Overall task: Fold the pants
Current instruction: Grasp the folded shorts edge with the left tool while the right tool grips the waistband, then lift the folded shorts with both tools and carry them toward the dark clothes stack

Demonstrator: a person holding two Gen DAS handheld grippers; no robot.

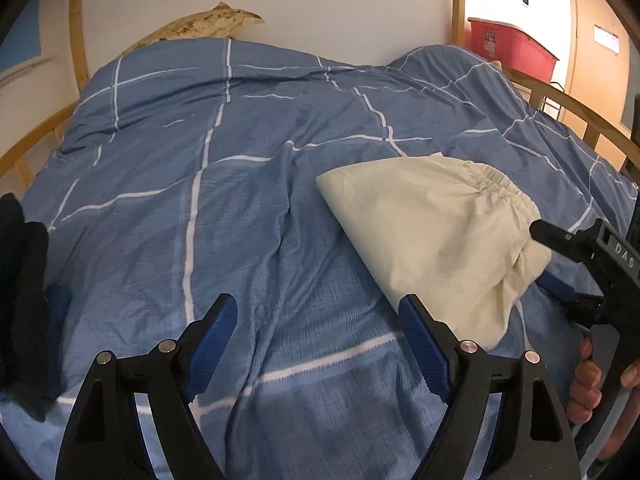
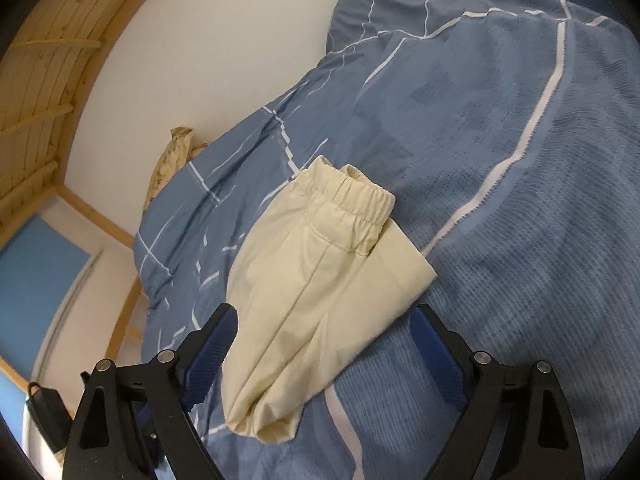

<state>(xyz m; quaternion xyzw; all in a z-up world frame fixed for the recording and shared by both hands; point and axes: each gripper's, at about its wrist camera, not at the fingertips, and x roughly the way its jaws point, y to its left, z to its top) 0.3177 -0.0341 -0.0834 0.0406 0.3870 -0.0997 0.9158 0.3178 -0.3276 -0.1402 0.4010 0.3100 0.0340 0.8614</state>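
Note:
Cream pants [image 1: 436, 236] lie folded into a compact bundle on the blue checked duvet [image 1: 224, 200], elastic waistband on the far right side. In the right wrist view the pants [image 2: 320, 288] lie between my open fingers, waistband away from me. My left gripper [image 1: 318, 316] is open and empty over the duvet, just left of the bundle; its right finger is next to the bundle's near edge. My right gripper [image 2: 324, 328] is open, its jaws either side of the bundle's near end. It also shows in the left wrist view [image 1: 552, 256] at the bundle's right edge.
The wooden bed frame [image 1: 576, 108] rims the duvet. A tan patterned pillow [image 1: 208, 26] lies by the white wall at the head. A red bin [image 1: 508, 46] stands beyond the bed on the right. Dark cloth [image 1: 22, 300] hangs at the left edge.

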